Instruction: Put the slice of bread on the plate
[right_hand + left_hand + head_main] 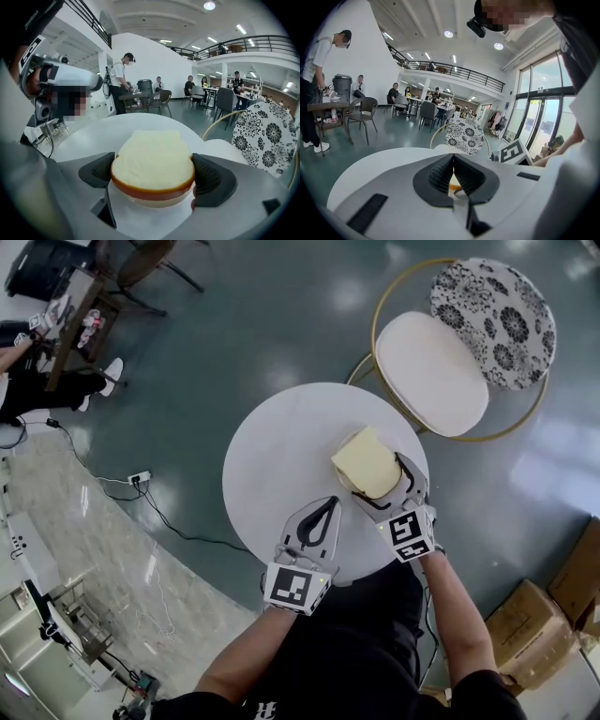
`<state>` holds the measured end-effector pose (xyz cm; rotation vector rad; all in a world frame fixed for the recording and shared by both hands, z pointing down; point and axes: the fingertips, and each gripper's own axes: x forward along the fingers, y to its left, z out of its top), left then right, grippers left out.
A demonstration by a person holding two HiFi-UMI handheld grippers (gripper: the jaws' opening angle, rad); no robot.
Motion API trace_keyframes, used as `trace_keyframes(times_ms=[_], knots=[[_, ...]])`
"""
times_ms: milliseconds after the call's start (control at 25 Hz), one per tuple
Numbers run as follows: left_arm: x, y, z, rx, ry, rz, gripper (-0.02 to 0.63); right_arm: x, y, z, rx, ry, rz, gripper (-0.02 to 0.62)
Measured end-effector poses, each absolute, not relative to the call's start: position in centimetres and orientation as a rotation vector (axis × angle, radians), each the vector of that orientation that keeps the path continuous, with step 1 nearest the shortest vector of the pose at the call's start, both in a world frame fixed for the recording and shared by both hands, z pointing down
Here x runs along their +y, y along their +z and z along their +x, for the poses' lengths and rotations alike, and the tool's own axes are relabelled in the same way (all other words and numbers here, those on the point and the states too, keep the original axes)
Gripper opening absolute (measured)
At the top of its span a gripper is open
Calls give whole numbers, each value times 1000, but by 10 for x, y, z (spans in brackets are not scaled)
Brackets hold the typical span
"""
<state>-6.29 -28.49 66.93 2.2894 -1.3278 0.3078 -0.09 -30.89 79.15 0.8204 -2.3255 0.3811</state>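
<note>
A thick slice of bread (366,462), pale yellow on top with a brown crust, is held flat just above the right side of the round white table (281,446). My right gripper (380,486) is shut on it. In the right gripper view the slice of bread (152,159) fills the gap between the two dark pads (213,180) of the right gripper (152,174). My left gripper (328,503) is over the table's near edge, left of the bread, with its jaws pressed together and nothing between them. The left gripper (453,158) points toward the chair. I cannot make out a plate.
A white-cushioned chair (441,362) with a gold frame and a flowered back stands beyond the table; the chair (464,136) also shows ahead of the left jaws. Cardboard boxes (544,615) lie at the right. People sit and stand at tables (323,108) far off.
</note>
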Motion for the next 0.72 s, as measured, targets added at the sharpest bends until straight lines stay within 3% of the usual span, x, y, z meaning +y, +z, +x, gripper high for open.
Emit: trace_keyframes(times_ms=[400, 720], knots=[[-287, 667, -60, -1336, 312, 2291, 8, -312, 794, 2, -2320, 408, 817, 500], [-275, 641, -57, -1329, 319, 2306, 8, -299, 719, -7, -2445, 570, 830, 497]])
